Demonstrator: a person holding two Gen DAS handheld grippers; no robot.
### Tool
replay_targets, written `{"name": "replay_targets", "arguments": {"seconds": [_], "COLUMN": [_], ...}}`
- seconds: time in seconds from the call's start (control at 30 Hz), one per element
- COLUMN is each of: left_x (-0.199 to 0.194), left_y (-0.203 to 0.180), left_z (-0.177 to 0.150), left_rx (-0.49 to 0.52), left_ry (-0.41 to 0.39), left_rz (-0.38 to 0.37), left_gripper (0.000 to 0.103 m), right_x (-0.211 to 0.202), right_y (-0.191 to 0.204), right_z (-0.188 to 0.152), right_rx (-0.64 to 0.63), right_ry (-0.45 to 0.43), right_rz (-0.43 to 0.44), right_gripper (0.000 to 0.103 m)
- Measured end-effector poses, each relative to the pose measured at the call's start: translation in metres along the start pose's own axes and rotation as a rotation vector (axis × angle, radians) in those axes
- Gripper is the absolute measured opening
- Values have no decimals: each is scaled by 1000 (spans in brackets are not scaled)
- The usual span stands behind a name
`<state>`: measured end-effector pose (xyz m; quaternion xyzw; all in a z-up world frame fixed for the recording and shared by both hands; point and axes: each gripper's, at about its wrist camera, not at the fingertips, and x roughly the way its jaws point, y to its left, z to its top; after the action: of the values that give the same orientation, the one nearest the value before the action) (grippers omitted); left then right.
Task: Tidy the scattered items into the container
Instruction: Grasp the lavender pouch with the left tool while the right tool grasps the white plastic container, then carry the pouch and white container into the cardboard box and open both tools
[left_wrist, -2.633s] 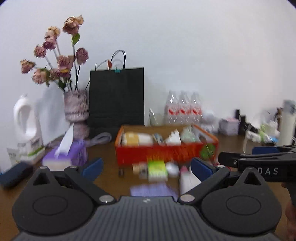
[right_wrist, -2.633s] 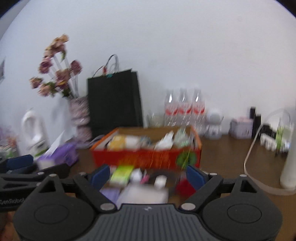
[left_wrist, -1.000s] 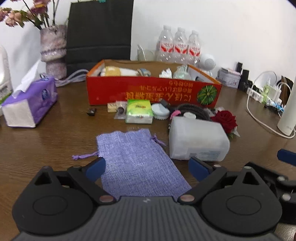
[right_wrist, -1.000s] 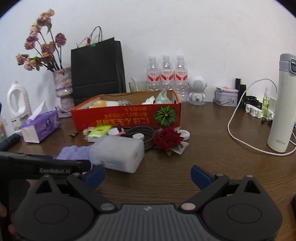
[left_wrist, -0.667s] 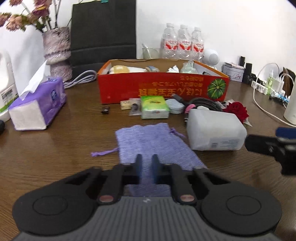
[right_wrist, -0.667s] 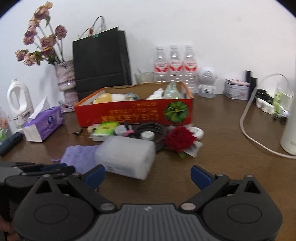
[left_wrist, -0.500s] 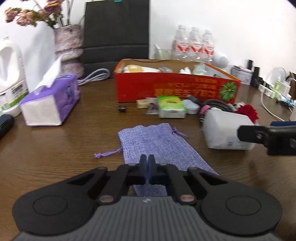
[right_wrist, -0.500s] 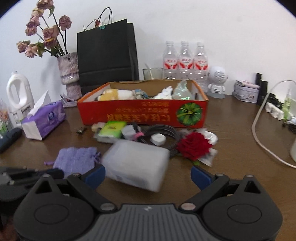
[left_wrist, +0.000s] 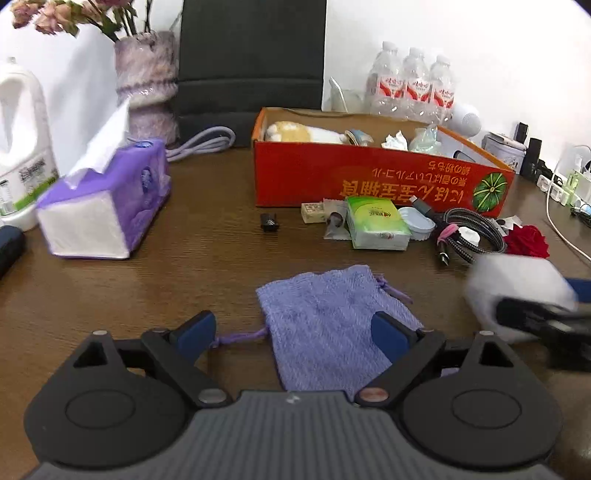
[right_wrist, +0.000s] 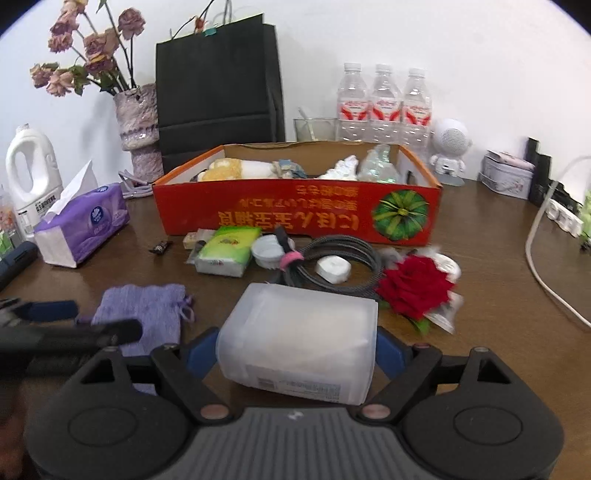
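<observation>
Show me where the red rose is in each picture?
Left wrist view: the red rose is at the far right edge, beyond the coiled black cable.
Right wrist view: the red rose is right of centre, again beside the cable.
Shared landmark: the red box behind it.

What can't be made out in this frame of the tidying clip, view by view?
- Right gripper contact on the translucent plastic box: right wrist view, the box hides both fingertips.
- Same box in the left wrist view: motion-blurred, cut off by the right gripper.
- Red box floor: its front wall hides it in both views.
- Near end of the purple pouch: under the left gripper body.
</observation>
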<state>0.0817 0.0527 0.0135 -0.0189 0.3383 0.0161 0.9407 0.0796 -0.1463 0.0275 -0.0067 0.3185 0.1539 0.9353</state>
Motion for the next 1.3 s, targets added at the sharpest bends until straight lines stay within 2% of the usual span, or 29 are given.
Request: {"name": "replay_targets", "arguments": {"seconds": [0.03,0.07,0.1,0.17,0.23,0.27,0.37,0.5,0.6,0.77,0.9,1.03,1.17,1.3], "left_x": [1,2,1,-1,-4,-7,-24,-79,-119,-157,-158,-146,-124,-76], "left_y": [-1,-2,-4,-8,-14,-16,-24,-31,-32,-34,-31,-25,-24,-30], "left_z": [1,1,0,-3,-4,-4,-10,-16,-22,-25,-15,14,65,127], "left_rx": [5,14,22,38,49,56,71,68,46,46,-11,-92,-135,-98], "left_ry": [-4,-13,-26,-44,-62,-71,-111,-210,-277,-344,-359,-378,-436,-410], "left_rz": [-2,0,5,-5,-2,-1,-15,-46,-99,-118,-106,-134,-131,-192], "left_gripper": [78,62,54,29,12,9,8,8,8,8,8,8,8,8], "right_x": [-7,-12,-17,-25,-31,-33,-45,-70,-87,-109,-122,-124,-108,-71], "right_y": [-6,-11,-14,-17,-19,-18,-15,-9,-6,-3,-6,-11,-20,-37], "right_z": [-3,-6,-8,-14,-17,-18,-19,-17,-18,-19,-12,11,56,112], "right_rx": [16,28,32,34,38,37,27,2,-7,-2,9,1,-4,14], "right_ry": [-2,-3,-5,-10,-16,-19,-54,-123,-159,-199,-222,-263,-313,-323], "right_rz": [9,13,14,8,5,8,15,28,35,55,73,81,63,69], "right_gripper": [86,86,86,85,85,85,85,84,84,84,84,84,83,83]}}
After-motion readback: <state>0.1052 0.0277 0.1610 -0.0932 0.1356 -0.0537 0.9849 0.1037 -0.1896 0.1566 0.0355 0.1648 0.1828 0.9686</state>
